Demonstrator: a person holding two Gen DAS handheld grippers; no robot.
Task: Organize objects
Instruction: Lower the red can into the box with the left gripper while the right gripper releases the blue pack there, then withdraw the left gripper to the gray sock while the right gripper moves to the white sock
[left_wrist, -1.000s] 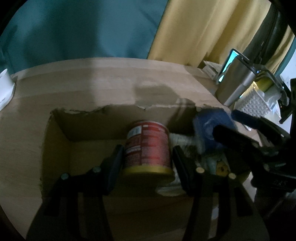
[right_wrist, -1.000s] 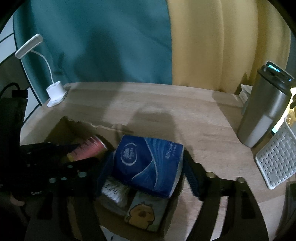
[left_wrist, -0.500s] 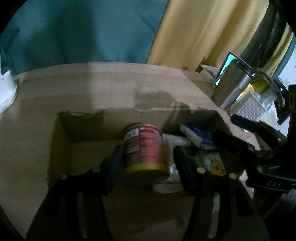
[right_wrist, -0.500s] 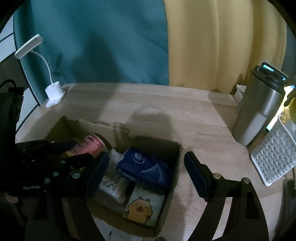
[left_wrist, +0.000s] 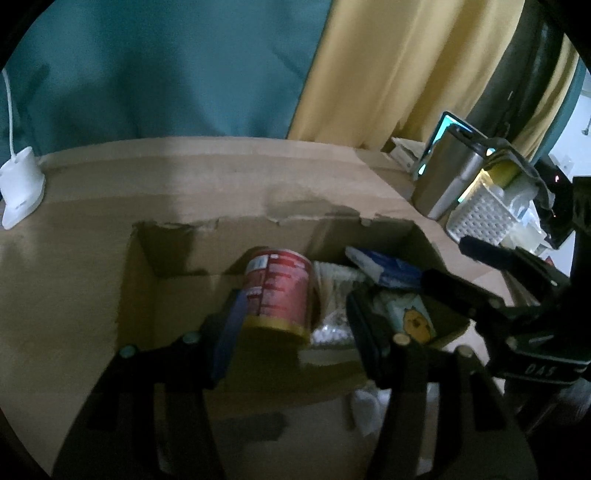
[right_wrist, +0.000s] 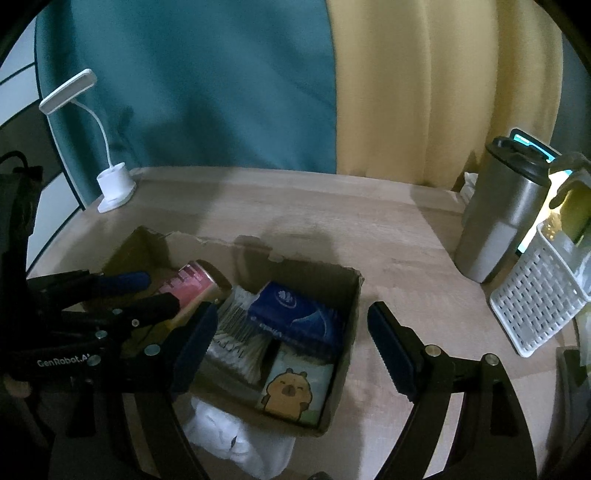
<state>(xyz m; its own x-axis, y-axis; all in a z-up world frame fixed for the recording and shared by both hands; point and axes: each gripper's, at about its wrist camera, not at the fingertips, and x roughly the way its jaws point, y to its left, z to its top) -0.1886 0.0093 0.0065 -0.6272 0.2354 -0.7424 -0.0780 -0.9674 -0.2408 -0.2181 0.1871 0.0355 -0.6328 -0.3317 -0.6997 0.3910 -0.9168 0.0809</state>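
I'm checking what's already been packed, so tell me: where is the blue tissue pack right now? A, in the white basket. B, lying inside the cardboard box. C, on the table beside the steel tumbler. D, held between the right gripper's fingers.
B: the blue tissue pack lies inside the cardboard box, resting on other items, while the right gripper above it is open and empty.

Right gripper (right_wrist: 291, 341) fingers spread wide above cardboard box (right_wrist: 351, 291); blue tissue pack (right_wrist: 295, 314) inside.
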